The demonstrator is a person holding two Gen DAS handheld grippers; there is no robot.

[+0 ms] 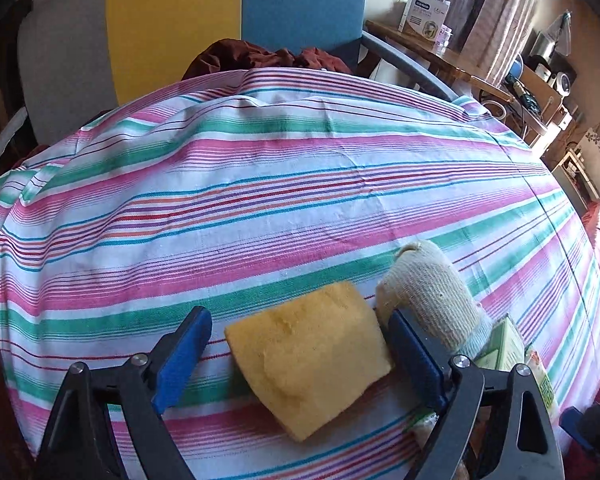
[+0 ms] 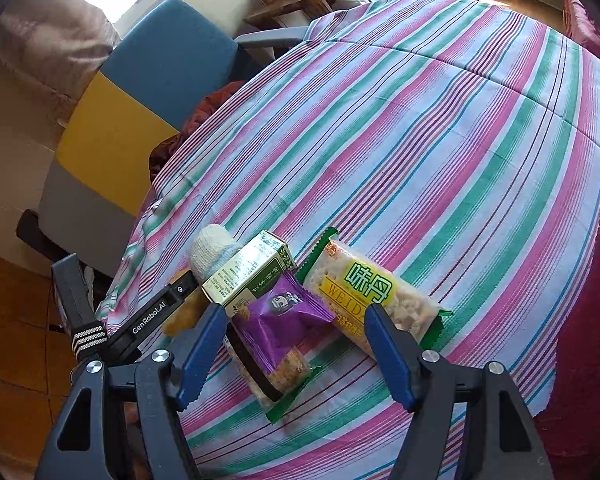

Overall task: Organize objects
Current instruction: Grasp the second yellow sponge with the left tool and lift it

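Observation:
A yellow sponge (image 1: 308,356) lies on the striped tablecloth (image 1: 260,184) between the jaws of my left gripper (image 1: 300,316). The gripper is open; its left pad (image 1: 184,356) stands clear of the sponge, while the right one sits close beside it. A white rolled cloth (image 1: 424,288) and a green box (image 1: 504,344) lie just right of it. In the right wrist view my right gripper (image 2: 296,312) hovers open over a purple snack packet (image 2: 280,316) and a rice-cracker packet (image 2: 372,296). Behind these are the green box (image 2: 252,276), the white roll (image 2: 212,252) and the left gripper (image 2: 156,316).
A chair (image 1: 172,20) with a grey, yellow and blue back stands at the table's far side, with a dark red cloth (image 1: 260,56) on its seat. A wooden desk (image 1: 440,52) with boxes is behind on the right. Dark red fabric (image 2: 580,320) borders the table's right edge.

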